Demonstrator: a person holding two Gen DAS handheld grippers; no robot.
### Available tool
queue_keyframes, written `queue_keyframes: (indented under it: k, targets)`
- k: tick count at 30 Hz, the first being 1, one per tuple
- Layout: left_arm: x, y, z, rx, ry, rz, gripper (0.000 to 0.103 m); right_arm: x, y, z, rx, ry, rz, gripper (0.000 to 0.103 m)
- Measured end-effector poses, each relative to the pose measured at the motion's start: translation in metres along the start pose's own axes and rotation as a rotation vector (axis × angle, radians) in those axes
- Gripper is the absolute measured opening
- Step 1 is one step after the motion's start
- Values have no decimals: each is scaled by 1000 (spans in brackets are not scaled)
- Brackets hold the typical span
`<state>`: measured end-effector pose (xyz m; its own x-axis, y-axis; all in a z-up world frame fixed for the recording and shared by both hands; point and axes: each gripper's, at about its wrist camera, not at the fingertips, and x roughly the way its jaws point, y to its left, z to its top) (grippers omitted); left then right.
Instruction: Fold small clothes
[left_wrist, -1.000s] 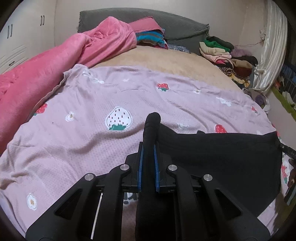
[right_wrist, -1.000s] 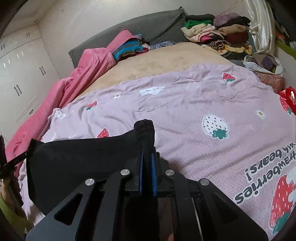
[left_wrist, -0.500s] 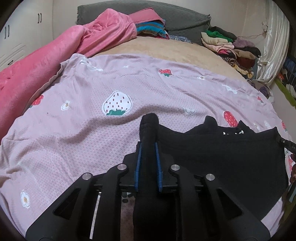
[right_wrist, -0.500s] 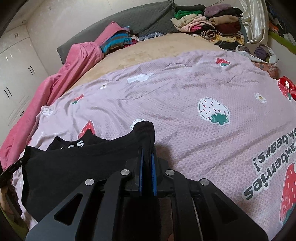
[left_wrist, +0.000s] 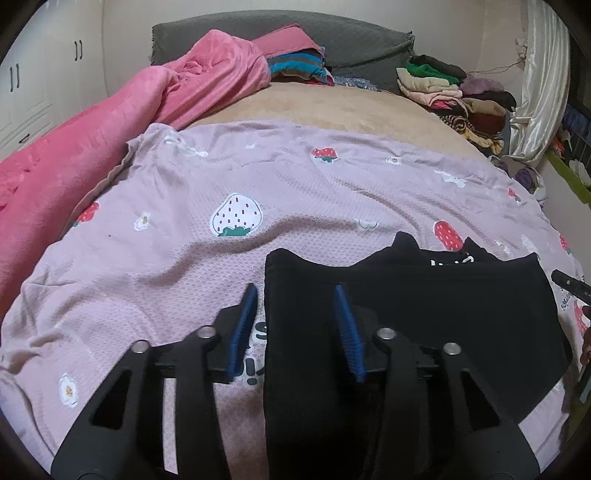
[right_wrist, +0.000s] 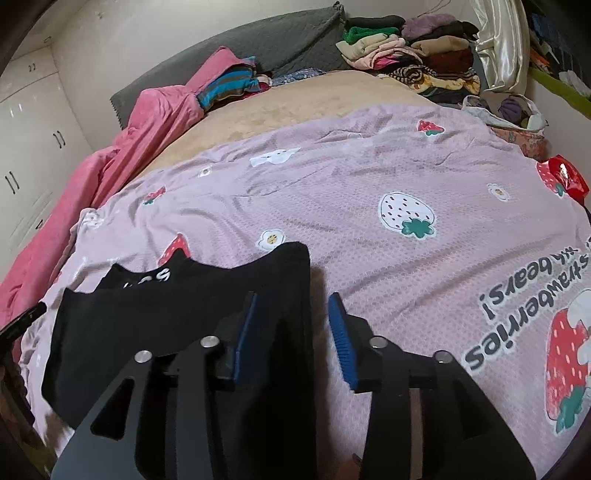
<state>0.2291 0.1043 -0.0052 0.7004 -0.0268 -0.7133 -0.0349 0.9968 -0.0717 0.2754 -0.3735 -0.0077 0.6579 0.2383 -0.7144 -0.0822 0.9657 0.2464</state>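
A small black garment (left_wrist: 413, 306) with white lettering lies folded over on the lilac strawberry blanket (left_wrist: 258, 177). It also shows in the right wrist view (right_wrist: 177, 317). My left gripper (left_wrist: 295, 291) is open, its blue pads straddling the garment's left edge. My right gripper (right_wrist: 291, 299) is open, its pads straddling the garment's right edge. Neither pad presses the cloth. The near part of the garment is hidden behind the gripper bodies.
A pink fleece blanket (left_wrist: 92, 140) is heaped along the left. Piles of clothes (left_wrist: 454, 92) sit at the far right by a grey headboard (left_wrist: 351, 40). A bag of clothes (right_wrist: 509, 110) and white wardrobe doors (right_wrist: 33, 147) flank the bed.
Both grippers were shut on the black garment's corners and have opened. The garment's held edge has been laid forward onto the blanket over its lettered part.
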Motion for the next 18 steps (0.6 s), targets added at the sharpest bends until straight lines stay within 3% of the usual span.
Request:
queue_keyframes:
  k: [4,9,18]
  targets:
    - [-12,-2,-2,2,-16,0,56,-13,5,-7,-28,2,17,53]
    - [-27,-2,-12,0,-19,-4,64,-30,12,-23,-68,19,39,64]
    - [-37,17,-51,-94,54,-68,69,-44,18,-60,-100,82,84,65]
